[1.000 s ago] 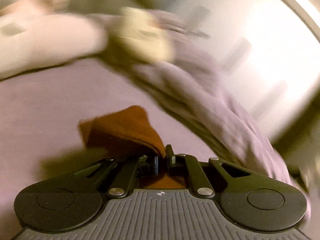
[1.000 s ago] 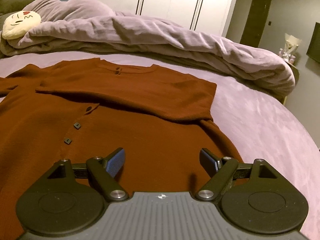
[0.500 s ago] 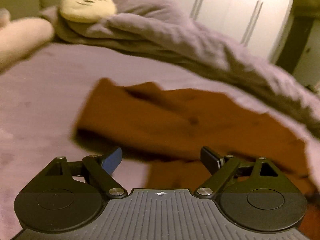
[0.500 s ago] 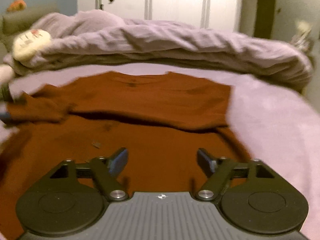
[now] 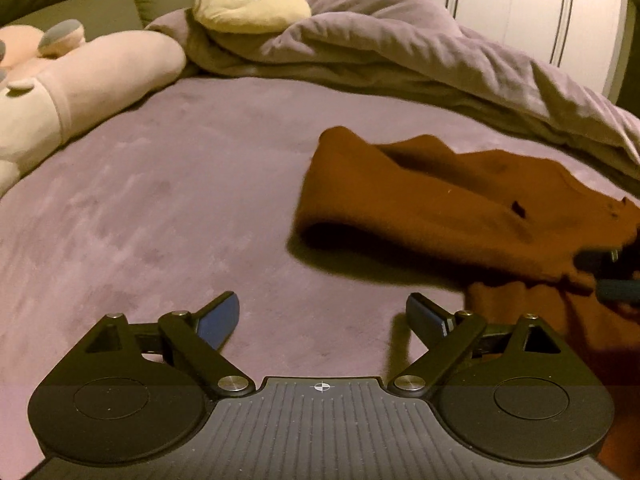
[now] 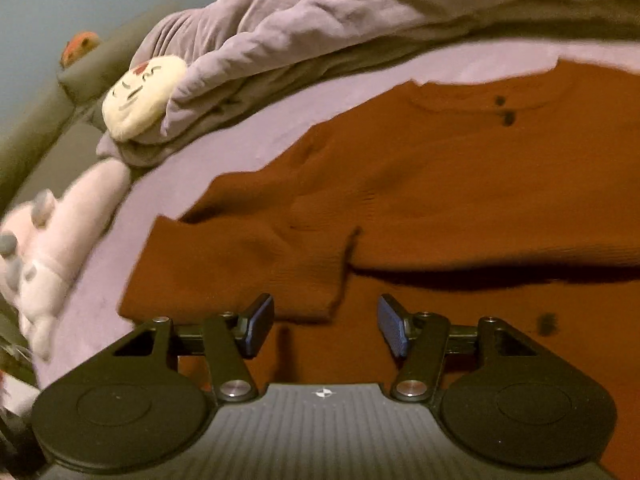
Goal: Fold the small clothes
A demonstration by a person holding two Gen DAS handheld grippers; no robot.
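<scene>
A rust-brown knit cardigan (image 6: pixel 440 184) with dark buttons lies on the purple bed, its top part folded over the body. Its left sleeve (image 6: pixel 240 264) is folded in across the front. In the left wrist view the cardigan (image 5: pixel 420 208) lies to the right. My left gripper (image 5: pixel 322 316) is open and empty over bare bedsheet, left of the garment. My right gripper (image 6: pixel 324 328) is open and empty, just above the cardigan near the sleeve cuff. Its fingertips (image 5: pixel 612 276) show at the right edge of the left wrist view.
A rumpled lilac duvet (image 5: pixel 400 52) runs along the far side of the bed. A cream face cushion (image 5: pixel 250 2) rests on it. A pink plush toy (image 5: pixel 80 80) lies at the left. White wardrobe doors (image 5: pixel 560 8) stand behind.
My left gripper let go of the sleeve, opened and drew back left over bare sheet. My right gripper swung left and tilted toward the folded sleeve, still open.
</scene>
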